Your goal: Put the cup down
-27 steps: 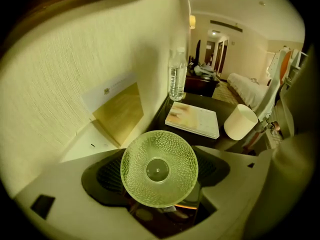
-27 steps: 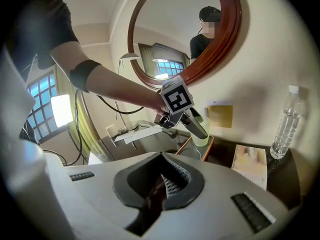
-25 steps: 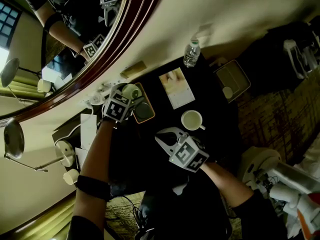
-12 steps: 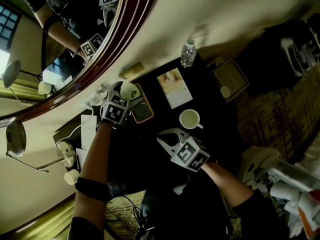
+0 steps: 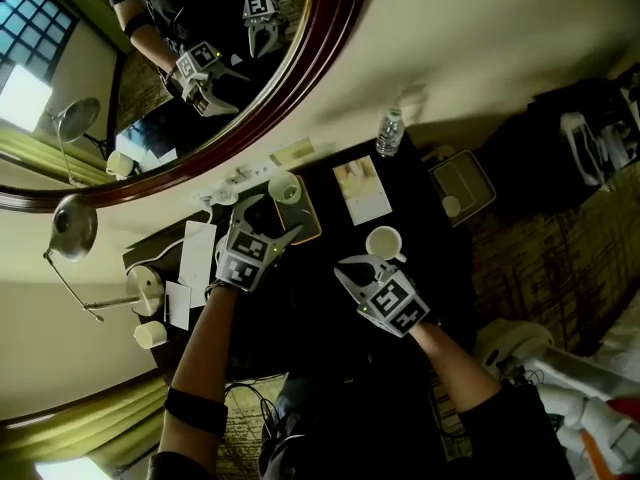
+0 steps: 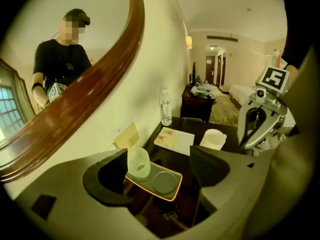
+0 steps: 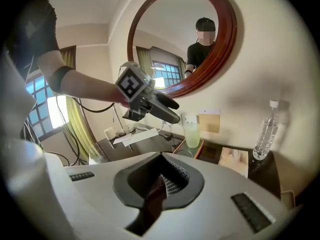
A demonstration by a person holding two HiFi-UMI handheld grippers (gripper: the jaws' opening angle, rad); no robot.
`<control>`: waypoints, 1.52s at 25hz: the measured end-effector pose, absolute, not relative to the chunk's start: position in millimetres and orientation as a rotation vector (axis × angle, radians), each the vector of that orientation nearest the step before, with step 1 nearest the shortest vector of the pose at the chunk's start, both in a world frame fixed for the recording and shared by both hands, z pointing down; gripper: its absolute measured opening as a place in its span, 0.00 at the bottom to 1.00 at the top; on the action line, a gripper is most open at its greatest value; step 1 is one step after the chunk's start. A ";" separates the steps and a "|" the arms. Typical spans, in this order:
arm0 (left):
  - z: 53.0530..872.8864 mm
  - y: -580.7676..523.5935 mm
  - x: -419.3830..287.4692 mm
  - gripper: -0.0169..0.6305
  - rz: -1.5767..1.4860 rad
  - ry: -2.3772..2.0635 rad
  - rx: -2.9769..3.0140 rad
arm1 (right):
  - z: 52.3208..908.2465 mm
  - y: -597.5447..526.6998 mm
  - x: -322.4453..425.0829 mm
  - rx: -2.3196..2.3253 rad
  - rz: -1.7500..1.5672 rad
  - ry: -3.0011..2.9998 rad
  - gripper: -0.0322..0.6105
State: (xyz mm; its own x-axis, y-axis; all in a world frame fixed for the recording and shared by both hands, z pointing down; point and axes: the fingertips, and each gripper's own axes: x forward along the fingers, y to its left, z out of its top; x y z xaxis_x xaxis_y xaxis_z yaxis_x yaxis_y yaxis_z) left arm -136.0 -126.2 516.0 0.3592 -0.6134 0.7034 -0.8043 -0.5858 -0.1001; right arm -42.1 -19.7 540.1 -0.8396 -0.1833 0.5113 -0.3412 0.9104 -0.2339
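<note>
Head view: the left gripper (image 5: 268,226) has come back off the cup (image 5: 284,188). A moment ago it was right over that cup at the far end of the tray (image 5: 303,220). Now there's clear dark tabletop between its tips and the glass. The cup stands upright on the tray, at the end nearest the wall and the mirror, and nothing touches it.

Over to the left gripper view, and it agrees: the jaws stand well apart with nothing pinched. The cup shows in the gap, close by the left jaw, but it sits out beyond the tips on the orange-rimmed tray. The jaws are easing inward a little right now, closing on empty air rather than on the glass. So that hand has let go.

The right gripper (image 5: 352,265) hasn't shifted its job at all. It sits clenched tight with nothing in it, hovering just this side of the white mug (image 5: 383,242), and its own view shows the pads pressed together. From over there you can see the pale green cup standing straight by the wall, the left gripper floating above and short of it.

What does it mean? By my read the put-down is done. The cup is set, it's stable, and it's released. All that looks to be left is drawing the left hand clear without clipping the tray's rim.
</note>
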 end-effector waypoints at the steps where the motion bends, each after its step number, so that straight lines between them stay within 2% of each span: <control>1: 507.0 -118.6 -134.6 0.61 1.022 -1.284 2.369 | 536.5 -22.1 -38.9 0.389 0.427 -2.577 0.05; 7: 463.8 -64.5 -143.2 0.30 0.787 -1.452 2.341 | 520.8 -19.1 -27.0 0.414 0.414 -2.572 0.05; 10: 456.5 -41.6 -157.3 0.04 0.618 -1.539 2.300 | 512.4 -20.0 -22.8 0.424 0.393 -2.571 0.05; 15: 440.5 2.6 -163.8 0.04 0.437 -1.603 2.195 | 509.9 -14.7 -12.8 0.455 0.400 -2.555 0.05; 26: 473.4 73.5 -191.4 0.04 0.385 -1.667 2.125 | 517.9 -2.8 -10.4 0.510 0.412 -2.542 0.05; 38: 475.7 84.0 -192.3 0.04 0.333 -1.667 2.096 | 527.0 7.8 3.5 0.551 0.440 -2.505 0.05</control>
State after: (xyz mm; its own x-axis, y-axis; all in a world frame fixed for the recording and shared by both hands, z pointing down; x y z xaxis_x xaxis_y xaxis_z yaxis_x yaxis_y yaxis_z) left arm -192.3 84.0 475.7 0.2447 -0.8603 0.4472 -0.9661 -0.1773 0.1875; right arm 3.5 7.8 527.0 -0.7748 -0.2921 0.5607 -0.4657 0.8635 -0.1936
